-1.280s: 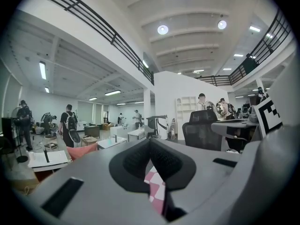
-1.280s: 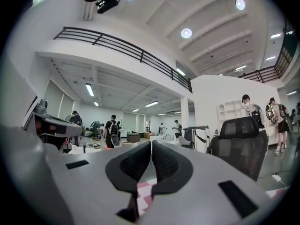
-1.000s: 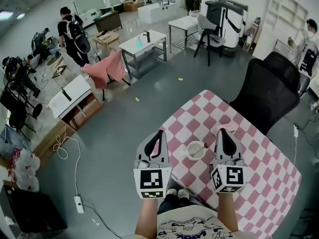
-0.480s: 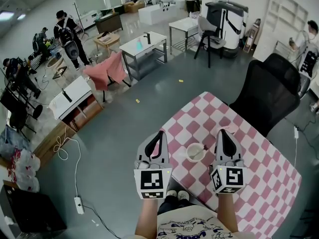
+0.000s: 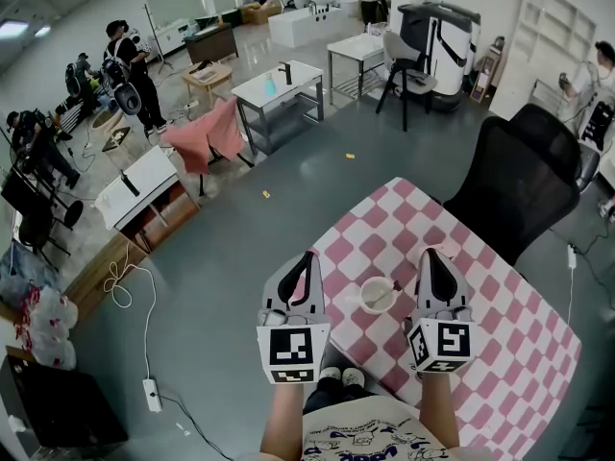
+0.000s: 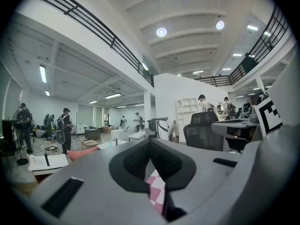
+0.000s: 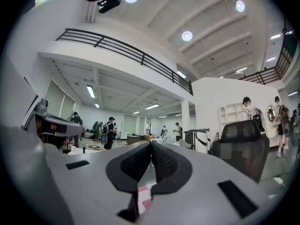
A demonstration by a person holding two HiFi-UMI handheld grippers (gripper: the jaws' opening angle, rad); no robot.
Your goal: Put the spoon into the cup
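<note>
Both grippers are level over the table (image 5: 490,353). The left gripper (image 5: 308,257) has its jaws pressed together with nothing between them, and so does the right gripper (image 5: 430,254). The cup (image 5: 362,294) stands between the two, just inboard of the right gripper and a little further from the left one. The spoon (image 5: 382,294) looks to be lying inside it, handle leaning on the rim, though it's small from up here. I'd call the drop done. From here I only need to back both grippers away without nudging that cup.
</note>
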